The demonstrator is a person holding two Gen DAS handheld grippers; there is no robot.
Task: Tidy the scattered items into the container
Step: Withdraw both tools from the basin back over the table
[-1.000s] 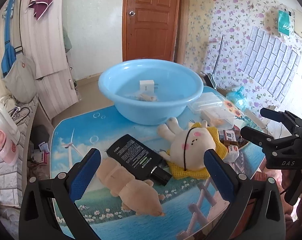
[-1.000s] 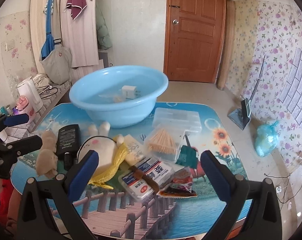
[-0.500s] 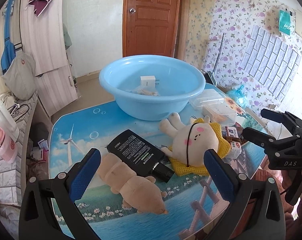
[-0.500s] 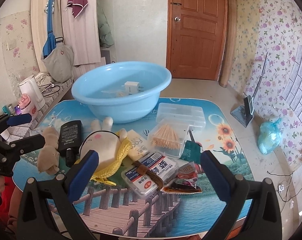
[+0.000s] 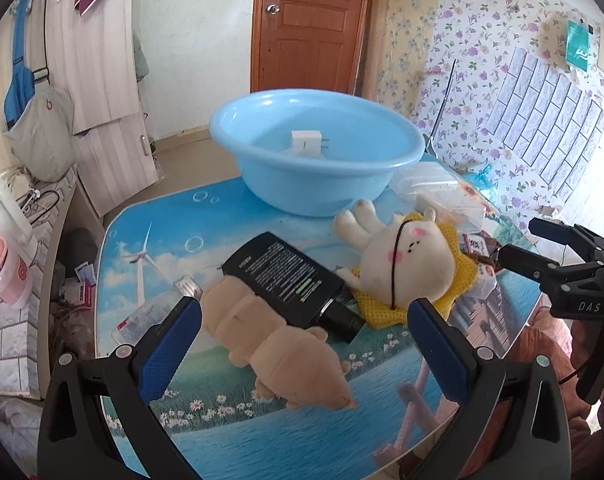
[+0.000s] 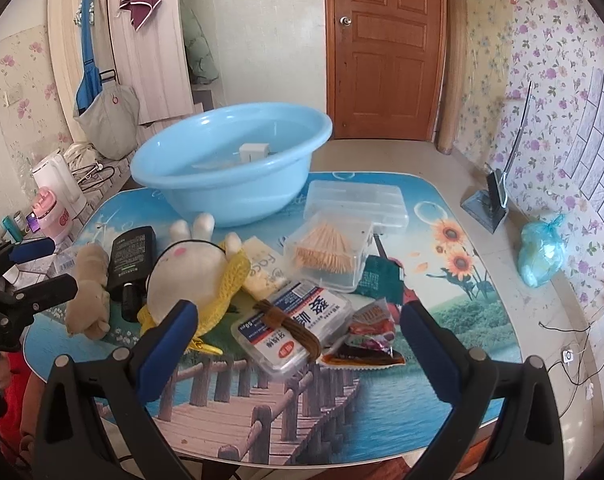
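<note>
Both views sit lower and closer to the table (image 6: 442,208) than a second ago; the items have not moved. Left wrist view, left to right: left gripper (image 5: 304,344) spread wide and empty over the tan plush (image 5: 278,352) at lower centre, black bottle (image 5: 290,276) lying across its top end, white bunny plush (image 5: 406,268) on yellow mesh at right, right gripper (image 5: 526,244) at the right edge. Blue basin (image 5: 314,160) at upper centre holds a white charger (image 5: 306,142). Only the right wrist view shows the toothpick box (image 6: 328,254), floss box (image 6: 292,328) and snack packet (image 6: 366,340), between the released, empty right gripper's fingers (image 6: 166,344).
</note>
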